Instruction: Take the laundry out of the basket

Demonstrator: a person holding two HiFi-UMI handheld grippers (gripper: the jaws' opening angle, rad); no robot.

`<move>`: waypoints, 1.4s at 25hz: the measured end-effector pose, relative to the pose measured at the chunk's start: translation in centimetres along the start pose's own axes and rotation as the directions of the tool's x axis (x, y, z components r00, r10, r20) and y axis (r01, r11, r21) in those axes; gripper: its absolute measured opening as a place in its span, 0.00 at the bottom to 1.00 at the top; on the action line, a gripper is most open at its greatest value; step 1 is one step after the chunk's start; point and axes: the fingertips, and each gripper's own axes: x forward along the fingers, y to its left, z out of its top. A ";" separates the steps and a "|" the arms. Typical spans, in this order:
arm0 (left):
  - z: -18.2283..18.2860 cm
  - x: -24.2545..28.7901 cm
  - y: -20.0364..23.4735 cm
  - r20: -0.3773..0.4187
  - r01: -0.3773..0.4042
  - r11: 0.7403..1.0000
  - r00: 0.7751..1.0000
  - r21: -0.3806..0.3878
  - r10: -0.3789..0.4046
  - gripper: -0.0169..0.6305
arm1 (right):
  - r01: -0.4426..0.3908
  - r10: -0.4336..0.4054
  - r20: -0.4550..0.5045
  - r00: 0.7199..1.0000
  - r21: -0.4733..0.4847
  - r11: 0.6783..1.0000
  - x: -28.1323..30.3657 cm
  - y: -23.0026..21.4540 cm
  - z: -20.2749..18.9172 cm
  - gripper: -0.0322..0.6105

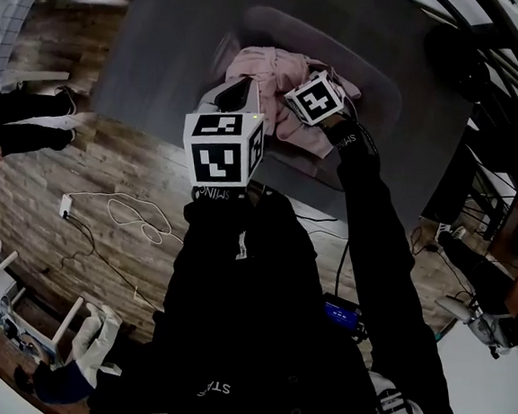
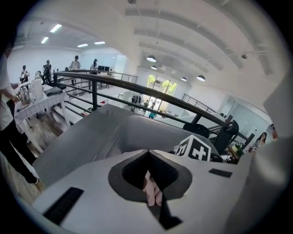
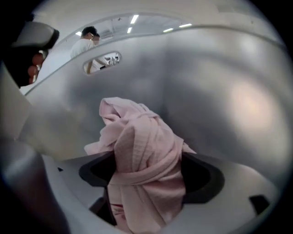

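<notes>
The pink laundry (image 3: 137, 137) is piled inside the basket (image 1: 376, 85). It is loosely ringed by the wide-open right tongs (image 3: 149, 180). One bit is pinched tight in the left tongs (image 2: 152, 193), likely for lifting it out.

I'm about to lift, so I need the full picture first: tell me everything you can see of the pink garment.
The pink garment is soft, crinkle-textured cloth, crumpled in a heap inside the grey basket. A small fold is pinched in the nearly closed left claw. A thicker twisted bunch stands upright in the right claw, whose jaws stand apart around it and do not visibly squeeze it. The rest lies loose in the basket.
</notes>
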 end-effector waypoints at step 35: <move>-0.8 -11.4 -3.4 0.280 -0.023 0.999 0.960 0.029 0.014 0.02 | 0.181 -0.265 0.420 0.868 0.227 0.957 -18.7 1.8 -0.7 0.22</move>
